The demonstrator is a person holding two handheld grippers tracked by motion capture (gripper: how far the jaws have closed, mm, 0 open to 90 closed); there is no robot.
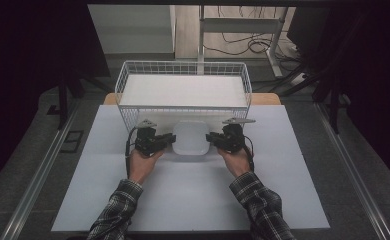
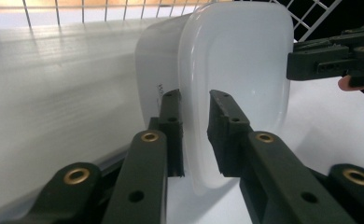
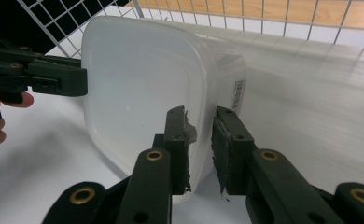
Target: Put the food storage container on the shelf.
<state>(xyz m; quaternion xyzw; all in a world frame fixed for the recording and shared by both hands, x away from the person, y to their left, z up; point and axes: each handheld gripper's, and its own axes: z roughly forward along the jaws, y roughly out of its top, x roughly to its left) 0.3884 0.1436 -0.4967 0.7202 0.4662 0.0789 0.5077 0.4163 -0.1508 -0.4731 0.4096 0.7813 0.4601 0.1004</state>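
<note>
A white wire basket (image 1: 183,90) stands at the twelve o'clock end of the pale table (image 1: 193,200); in the high view it holds a flat white panel (image 1: 183,91) that covers its floor. Just in front of the basket's near wall, at the middle of the table, sits a white plastic container (image 1: 191,137), a shallow tub with rounded corners and a smooth, slightly translucent skin.

The left gripper (image 1: 169,140) meets the container at its nine o'clock edge and the right gripper (image 1: 212,138) at its three o'clock edge, each held by a hand in a plaid sleeve.

In the left gripper view the container's (image 2: 236,70) thin rim runs between the two black jaws, which stand narrowly apart on either side of it. A sliver of gap shows between the rim and the right-hand pad, so I cannot tell whether the pads press on it. The other gripper (image 2: 311,58) reaches the far edge at about two o'clock.

In the right gripper view the container (image 3: 138,88) again has its rim between the jaws. The pads are ragged at their edges, and the left pad lies against the plastic. A printed label shows on the tub's side wall, and the basket's (image 3: 273,18) wire grid runs across the top.
</note>
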